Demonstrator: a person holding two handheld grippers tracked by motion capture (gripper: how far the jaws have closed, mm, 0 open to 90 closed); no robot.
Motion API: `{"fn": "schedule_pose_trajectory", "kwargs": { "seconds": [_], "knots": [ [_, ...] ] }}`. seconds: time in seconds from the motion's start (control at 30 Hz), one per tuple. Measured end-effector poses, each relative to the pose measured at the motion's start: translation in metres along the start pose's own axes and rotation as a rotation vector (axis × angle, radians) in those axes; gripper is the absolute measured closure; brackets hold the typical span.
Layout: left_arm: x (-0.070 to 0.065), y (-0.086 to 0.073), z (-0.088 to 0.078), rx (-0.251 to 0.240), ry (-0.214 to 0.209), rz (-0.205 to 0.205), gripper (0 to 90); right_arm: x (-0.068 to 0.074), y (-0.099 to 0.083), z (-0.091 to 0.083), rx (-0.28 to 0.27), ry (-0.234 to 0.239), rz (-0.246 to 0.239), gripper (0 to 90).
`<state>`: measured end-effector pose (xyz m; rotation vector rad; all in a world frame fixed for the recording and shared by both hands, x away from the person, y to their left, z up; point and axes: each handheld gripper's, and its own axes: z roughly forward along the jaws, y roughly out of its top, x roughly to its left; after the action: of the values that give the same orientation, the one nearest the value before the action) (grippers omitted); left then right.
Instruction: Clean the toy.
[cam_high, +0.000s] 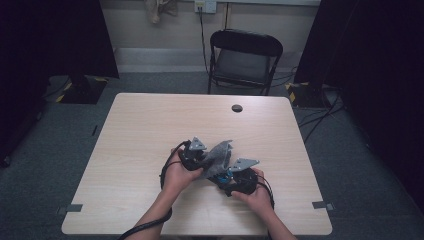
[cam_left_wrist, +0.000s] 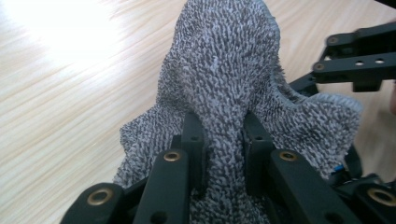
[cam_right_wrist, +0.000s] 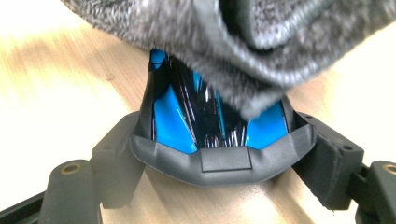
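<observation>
Two handheld grippers meet over the near middle of the pale wood-grain table, and everything here is best placed against the blue and black glossy plastic object with a black rubbery rim, whose kind I cannot tell for sure.

That object sits between the jaws of the right gripper, which are spread wide around its rim and pressed against both sides, so the claw is grasping it. Held this way, the object is steadied just above the table with its shiny upper face left exposed, presumably so that it can be wiped.

Directly above and against that face hangs the grey, nubby microfibre cloth. In the right gripper view its folded edge drapes over the top of the blue object and covers the upper part of it.

Beside the object, on the person's left, the left gripper is clenched on a bunched fold of the cloth, the fabric squeezed into a narrow ridge between its jaws. Pinching a gathered fold rather than a flat edge likely gives a firm pad to rub with.

From the high view, both hands sit close together, with the cloth rising in a peak between the two grippers, over the object.

Beyond it, well apart, a black folding chair stands at the table's far side.
</observation>
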<state>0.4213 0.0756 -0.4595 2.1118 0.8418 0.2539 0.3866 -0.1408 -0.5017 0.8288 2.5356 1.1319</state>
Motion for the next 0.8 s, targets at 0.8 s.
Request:
{"fn": "schedule_pose_trajectory", "kwargs": {
  "seconds": [0.8],
  "knots": [
    [0.019, -0.012, -0.004, -0.005, 0.046, -0.042, 75.6, 0.0, 0.0, 0.0, 0.0, 0.002, 0.0, 23.9]
  ]
}}
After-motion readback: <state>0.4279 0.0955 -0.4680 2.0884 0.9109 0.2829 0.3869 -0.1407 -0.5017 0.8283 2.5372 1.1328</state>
